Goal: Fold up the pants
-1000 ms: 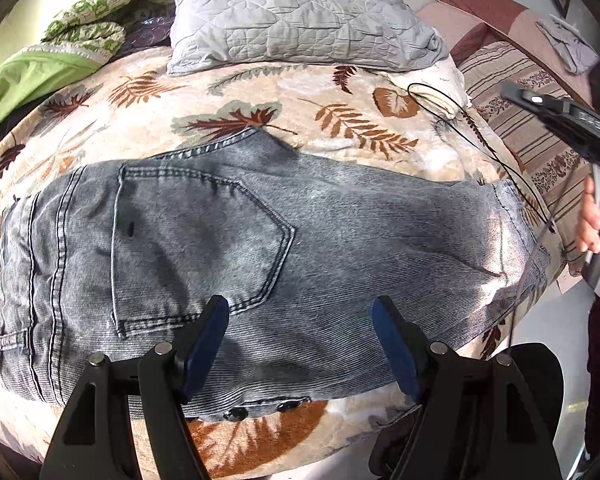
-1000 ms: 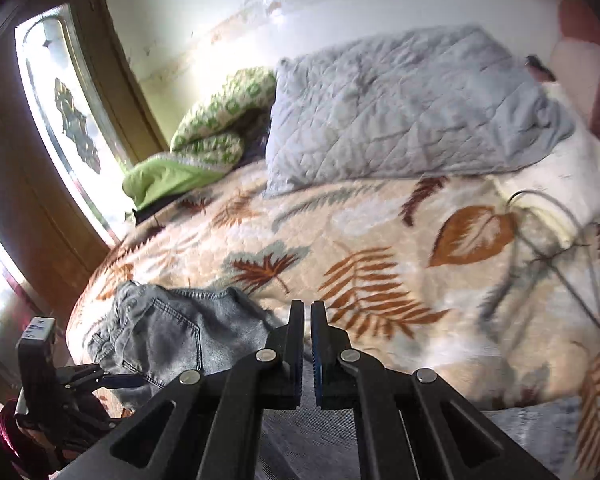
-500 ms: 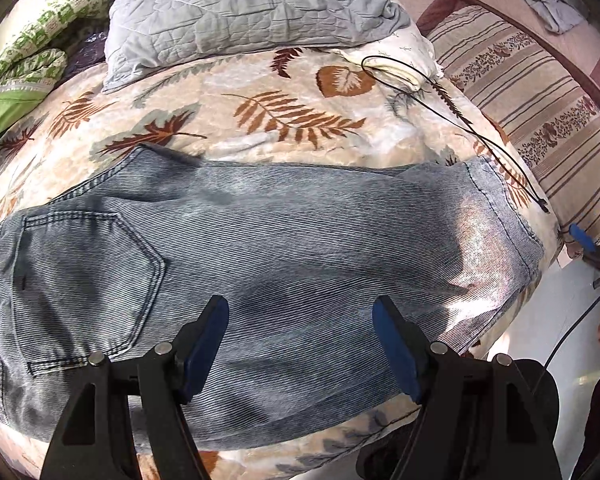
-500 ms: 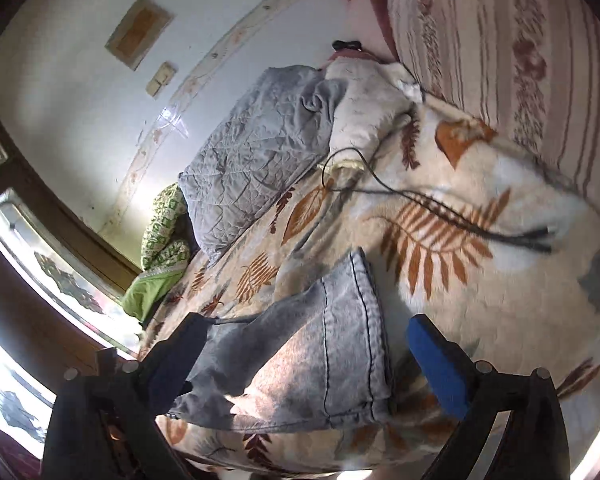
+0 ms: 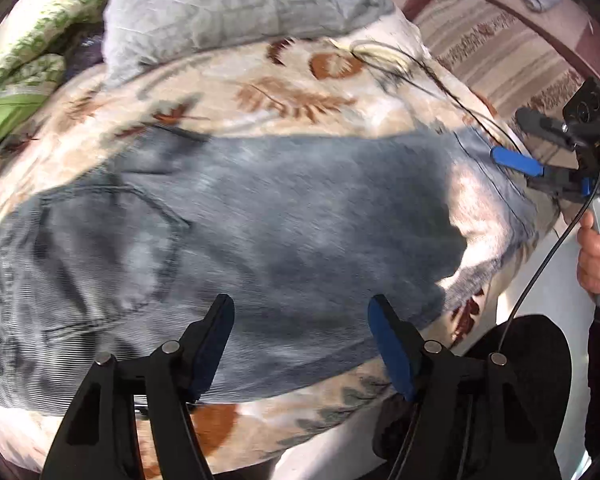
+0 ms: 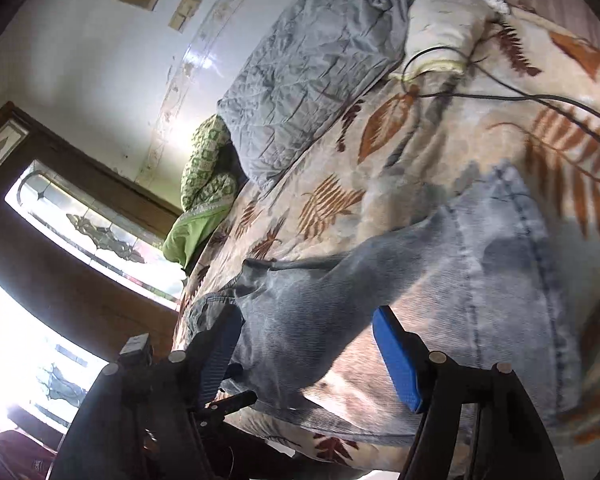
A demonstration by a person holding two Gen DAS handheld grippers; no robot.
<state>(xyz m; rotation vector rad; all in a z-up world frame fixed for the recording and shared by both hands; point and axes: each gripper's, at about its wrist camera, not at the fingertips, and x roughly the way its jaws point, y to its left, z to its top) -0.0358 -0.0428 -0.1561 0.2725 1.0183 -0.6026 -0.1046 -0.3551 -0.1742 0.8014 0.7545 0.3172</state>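
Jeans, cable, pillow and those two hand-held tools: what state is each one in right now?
jeans: lying flat across the bed, back pocket up, not held.
left tool: open, above the jeans, gripping nothing.
right tool: jaws just narrowed from wider, still open, at the hem end, nothing clamped.
black cable: lying loose on the blanket.
grey pillow: resting at the head of the bed.
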